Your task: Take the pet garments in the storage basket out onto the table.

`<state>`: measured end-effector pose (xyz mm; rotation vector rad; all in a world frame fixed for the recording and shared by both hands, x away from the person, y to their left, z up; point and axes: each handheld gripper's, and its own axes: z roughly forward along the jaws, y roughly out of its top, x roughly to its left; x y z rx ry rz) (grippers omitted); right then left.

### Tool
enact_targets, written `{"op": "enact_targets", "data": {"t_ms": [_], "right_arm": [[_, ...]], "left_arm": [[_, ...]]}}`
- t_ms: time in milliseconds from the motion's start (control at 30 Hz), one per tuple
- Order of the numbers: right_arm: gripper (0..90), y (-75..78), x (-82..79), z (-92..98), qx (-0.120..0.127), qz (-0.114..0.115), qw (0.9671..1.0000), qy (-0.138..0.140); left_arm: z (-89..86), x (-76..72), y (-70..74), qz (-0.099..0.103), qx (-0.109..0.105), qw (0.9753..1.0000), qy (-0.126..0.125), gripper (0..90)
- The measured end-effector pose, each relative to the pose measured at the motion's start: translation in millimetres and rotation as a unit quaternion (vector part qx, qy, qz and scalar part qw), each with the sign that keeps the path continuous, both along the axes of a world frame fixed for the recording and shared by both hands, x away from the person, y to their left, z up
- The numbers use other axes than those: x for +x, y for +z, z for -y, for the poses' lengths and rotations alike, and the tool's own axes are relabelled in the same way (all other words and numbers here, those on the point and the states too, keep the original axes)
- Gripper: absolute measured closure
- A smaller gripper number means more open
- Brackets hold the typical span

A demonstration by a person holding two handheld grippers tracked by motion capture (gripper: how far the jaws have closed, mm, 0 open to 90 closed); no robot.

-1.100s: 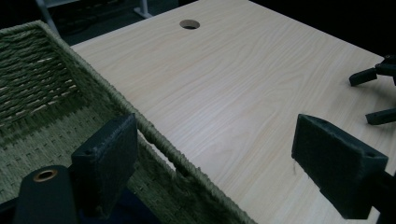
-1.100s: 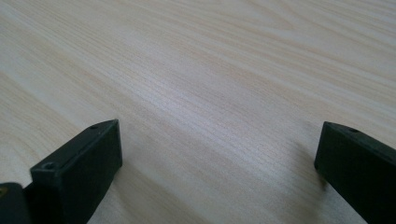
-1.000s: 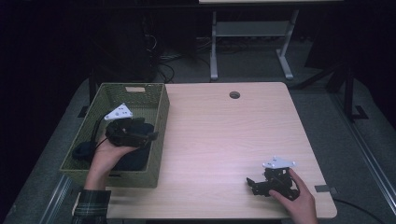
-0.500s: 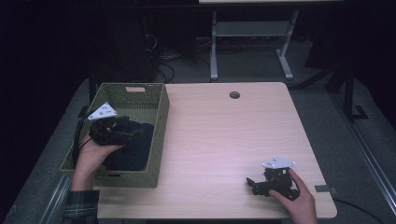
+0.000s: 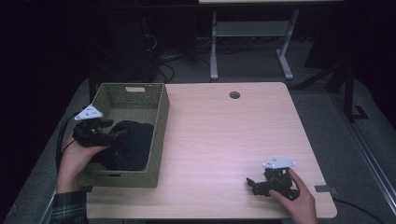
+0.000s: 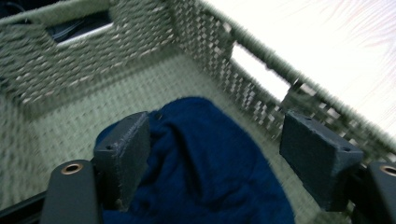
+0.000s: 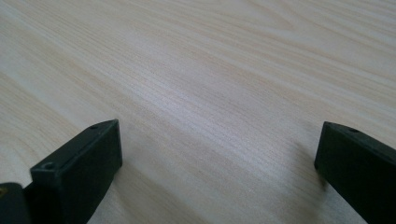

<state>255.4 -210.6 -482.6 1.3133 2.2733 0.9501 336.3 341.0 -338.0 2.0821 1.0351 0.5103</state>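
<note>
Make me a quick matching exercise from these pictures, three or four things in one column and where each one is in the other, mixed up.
Things:
1. blue cloth
2. left tool
3. right tool
4. round hole

Places:
A. far edge of the table
B. open, low over the near right of the bare tabletop
C. lying inside the woven basket
D. open, over the basket's left rim

Pairs: 1-C, 2-D, 3-B, 4-A

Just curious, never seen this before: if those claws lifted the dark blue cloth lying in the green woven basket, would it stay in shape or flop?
The dark blue cloth would probably flop: it lies bunched in soft folds. It looks fuzzy, so the open left gripper should hold it without slipping. It is likely light, and the green woven basket would probably stay put.
</note>
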Motion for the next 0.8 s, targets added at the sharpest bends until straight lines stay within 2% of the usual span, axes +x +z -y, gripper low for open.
{"op": "enact_targets", "data": {"t_ms": [267, 367, 600, 800], "right_arm": [[0.4, 0.0, 0.1, 0.0, 0.0, 0.0, 1.0, 0.0], [0.4, 0.0, 0.1, 0.0, 0.0, 0.0, 1.0, 0.0], [0.4, 0.0, 0.1, 0.0, 0.0, 0.0, 1.0, 0.0], [0.4, 0.0, 0.1, 0.0, 0.0, 0.0, 1.0, 0.0]], "left_arm": [[-8.8, 3.5, -9.4, -0.026, 0.035, 0.999, 0.005, 29.3], [-10.3, 5.3, -13.8, -0.036, 0.041, 0.9985, 0.005, 30.5], [-14.8, 9.7, -23.3, -0.062, 0.076, 0.9952, 0.006, 35.9], [-16.0, 11.5, -29.3, -0.079, 0.084, 0.9933, 0.006, 40.7]]}}
